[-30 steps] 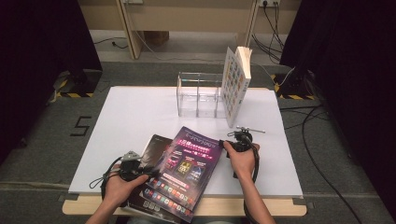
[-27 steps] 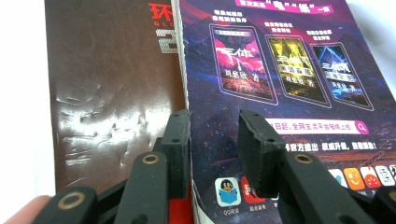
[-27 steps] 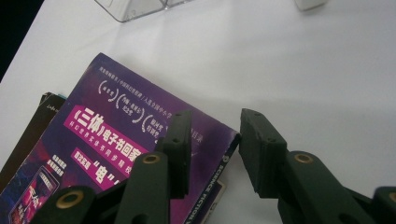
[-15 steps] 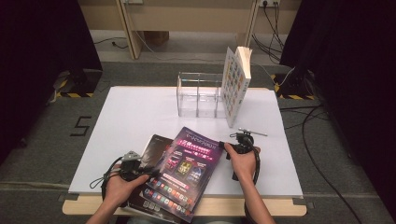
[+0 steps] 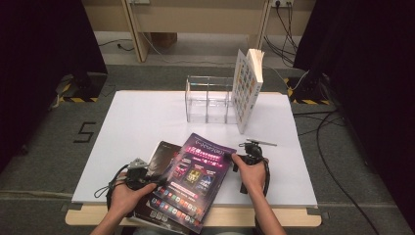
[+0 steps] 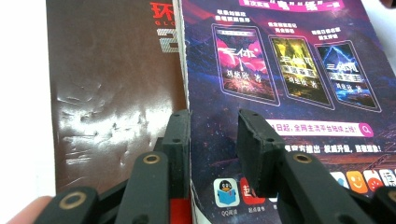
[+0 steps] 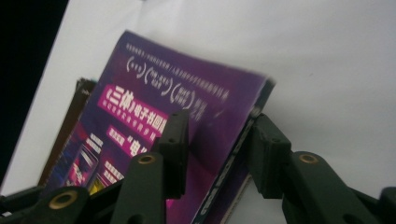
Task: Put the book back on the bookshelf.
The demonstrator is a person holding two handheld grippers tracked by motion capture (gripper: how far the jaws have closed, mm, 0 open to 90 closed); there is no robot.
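Observation:
A purple magazine (image 5: 195, 181) lies tilted at the table's front, partly over a brown magazine (image 5: 161, 154). My left gripper (image 5: 152, 182) is at its left edge. In the left gripper view the left gripper (image 6: 212, 130) straddles that edge: one jaw butts the purple magazine (image 6: 289, 70) from the side of the brown magazine (image 6: 107, 93), the other presses on the cover. My right gripper (image 5: 236, 159) is at the right edge. In the right gripper view the right gripper (image 7: 219, 135) has just been opening, with the spine of the purple magazine (image 7: 187, 102) loose between the jaws.
A clear acrylic rack (image 5: 208, 100) stands at the back of the white tabletop (image 5: 132, 122). An upright book (image 5: 247, 88) leans at the rack's right end. A thin pen (image 5: 262, 142) lies just beyond the right hand. Cables trail on the floor at right.

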